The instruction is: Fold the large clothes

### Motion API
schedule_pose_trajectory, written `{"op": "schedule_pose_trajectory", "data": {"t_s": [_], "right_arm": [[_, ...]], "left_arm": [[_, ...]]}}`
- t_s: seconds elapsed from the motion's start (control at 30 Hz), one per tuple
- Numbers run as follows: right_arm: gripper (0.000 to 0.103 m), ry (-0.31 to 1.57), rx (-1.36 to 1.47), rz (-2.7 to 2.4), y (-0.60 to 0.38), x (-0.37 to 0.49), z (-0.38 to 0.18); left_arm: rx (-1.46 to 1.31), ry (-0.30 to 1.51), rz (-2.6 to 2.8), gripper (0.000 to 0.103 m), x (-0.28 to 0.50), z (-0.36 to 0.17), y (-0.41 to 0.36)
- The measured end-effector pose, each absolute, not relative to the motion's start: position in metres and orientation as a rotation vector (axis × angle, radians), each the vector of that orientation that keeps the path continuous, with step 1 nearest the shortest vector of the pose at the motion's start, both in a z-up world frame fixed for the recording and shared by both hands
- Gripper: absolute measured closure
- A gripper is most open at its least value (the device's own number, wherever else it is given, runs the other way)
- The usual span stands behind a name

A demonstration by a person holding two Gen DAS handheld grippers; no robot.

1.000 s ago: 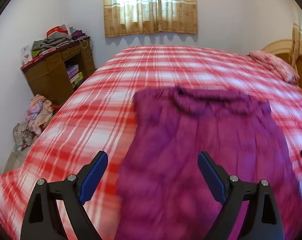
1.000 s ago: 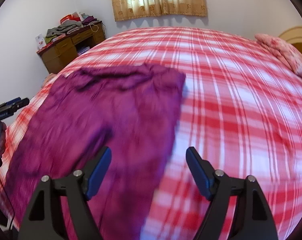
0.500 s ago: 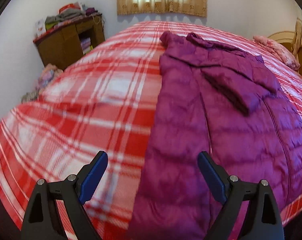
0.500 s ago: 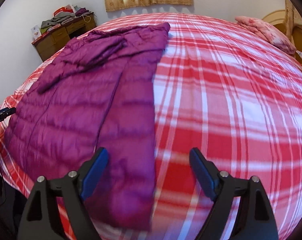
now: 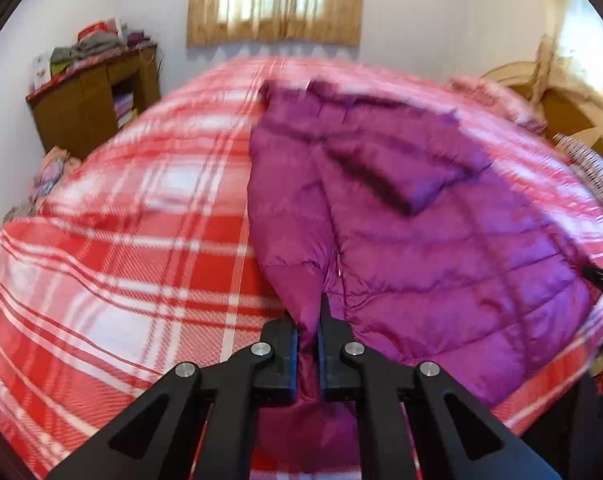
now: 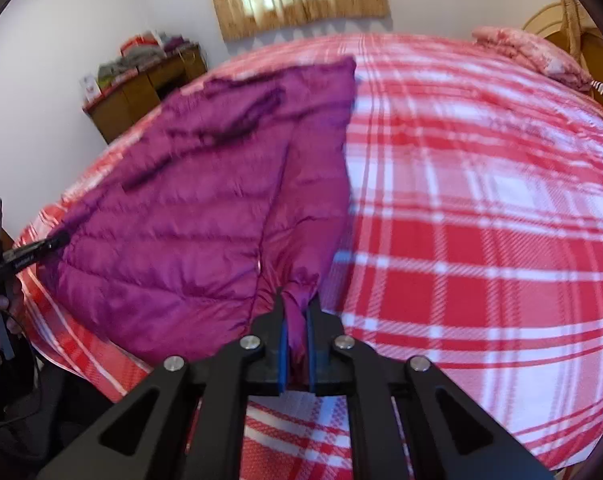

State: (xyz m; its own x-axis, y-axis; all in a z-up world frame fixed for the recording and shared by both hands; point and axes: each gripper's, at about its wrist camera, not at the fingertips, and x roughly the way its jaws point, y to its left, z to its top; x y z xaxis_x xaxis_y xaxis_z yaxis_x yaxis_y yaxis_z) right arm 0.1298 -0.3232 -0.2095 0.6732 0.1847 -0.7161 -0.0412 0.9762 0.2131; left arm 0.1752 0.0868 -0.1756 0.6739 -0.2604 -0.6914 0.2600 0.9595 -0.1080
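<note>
Both grippers are clamped on the purple quilted jacket (image 5: 441, 264), at its near hem. Left gripper (image 5: 308, 344): fingers (image 5: 279, 356) closed on a bunched corner of the hem, fabric squeezed into a narrow tuck between the pads. Right gripper (image 6: 296, 340): same story on the opposite hem corner, blue pads pinching a thin wad.

The rest of the jacket lies ahead of the fingers, spread flat on the plaid bed (image 5: 121, 280), collar end farthest away. One sleeve (image 5: 385, 168) is folded across the body, ahead and right of the left fingers.

Risks from here, as I read it:
- Both grips look like small pinches of slick puffy shell. Pull hard or fast and a corner probably slides out, most likely on the right, where less fabric shows between the pads.
- The pinch may hold only the top layer. If so, lifting the hem separates front from back panel and the fold goes lopsided.
- Uneven lift between the two sides would skew the hem line and the fold lands crooked.
- The loose sleeve on top could slide off or bunch inside the fold when the hem swings toward the collar.
- The hem sits close to the near edge of the bed; drag backward instead of up and the jacket could slip off toward the floor.
- Both views are motion-blurred, so exact layer count in either grip can't be confirmed.
</note>
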Motion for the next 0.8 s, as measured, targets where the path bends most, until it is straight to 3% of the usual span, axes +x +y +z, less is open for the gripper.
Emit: {"op": "schedule_pose_trajectory", "data": {"t_s": [0.43, 0.57, 0.8], "right_arm": [[0.096, 0.427, 0.25, 0.198, -0.342, 0.043, -0.047], [0.096, 0.374, 0.24, 0.209, -0.341, 0.069, -0.03], [0.096, 0.471, 0.305, 0.113, -0.36, 0.208, -0.077]], "left_arm": [[-0.116, 0.479, -0.46, 0.1, 0.095, -0.029, 0.114], [-0.1, 0.508, -0.434, 0.1, 0.139, -0.036, 0.108], [-0.074, 0.621, -0.355, 0.1, 0.26, -0.088, 0.085]]}}
